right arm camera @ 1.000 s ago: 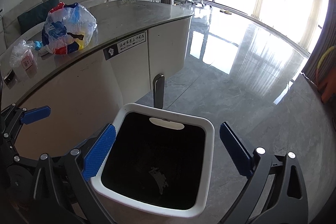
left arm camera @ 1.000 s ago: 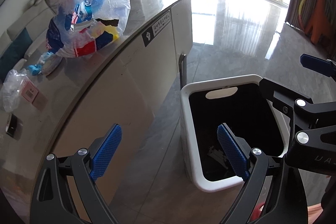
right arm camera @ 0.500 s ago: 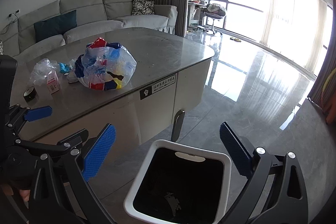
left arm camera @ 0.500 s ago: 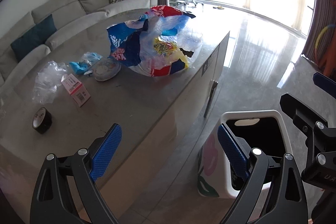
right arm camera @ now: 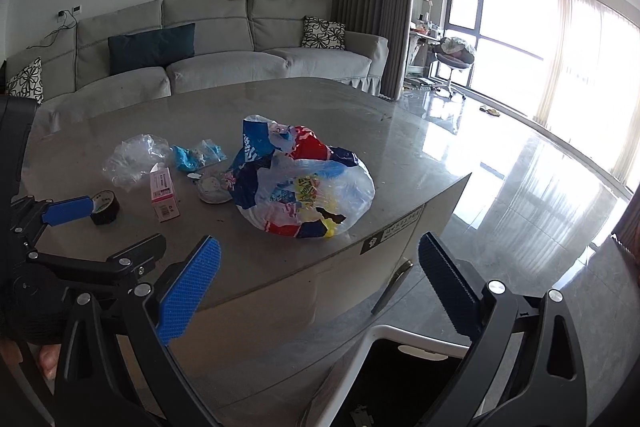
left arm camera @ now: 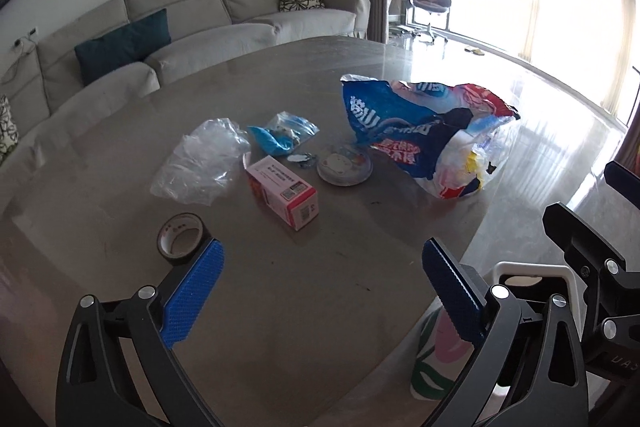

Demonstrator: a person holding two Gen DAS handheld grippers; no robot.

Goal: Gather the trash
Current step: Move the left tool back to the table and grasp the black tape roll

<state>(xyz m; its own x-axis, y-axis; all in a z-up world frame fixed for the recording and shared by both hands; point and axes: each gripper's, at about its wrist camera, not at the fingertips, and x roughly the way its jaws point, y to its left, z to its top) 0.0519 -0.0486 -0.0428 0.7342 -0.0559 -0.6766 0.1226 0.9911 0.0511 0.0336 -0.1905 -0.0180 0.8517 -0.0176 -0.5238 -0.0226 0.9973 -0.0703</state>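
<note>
Trash lies on a grey table (left arm camera: 280, 307): a big plastic bag full of wrappers (left arm camera: 424, 135) (right arm camera: 304, 195), a pink box (left arm camera: 284, 191) (right arm camera: 163, 195), a clear plastic bag (left arm camera: 200, 159) (right arm camera: 134, 157), a small blue bag (left arm camera: 280, 133) (right arm camera: 196, 153), a round lid (left arm camera: 344, 167) (right arm camera: 214, 189) and a black tape roll (left arm camera: 182, 239) (right arm camera: 105, 207). A white bin (right arm camera: 384, 343) (left arm camera: 532, 273) stands on the floor beside the table. My left gripper (left arm camera: 320, 291) is open and empty above the table's near part. My right gripper (right arm camera: 320, 291) is open and empty above the bin and the table edge.
A grey sofa (right arm camera: 224, 55) with cushions stands behind the table. Shiny floor (right arm camera: 540, 187) stretches right toward bright windows. A chair (right arm camera: 454, 57) stands near the window. The table has a cabinet front (right arm camera: 280, 307) with a label.
Both grippers have risen and tilted up from the bin toward the tabletop. The bin has slid to the bottom of both views. Both stay open and empty.
</note>
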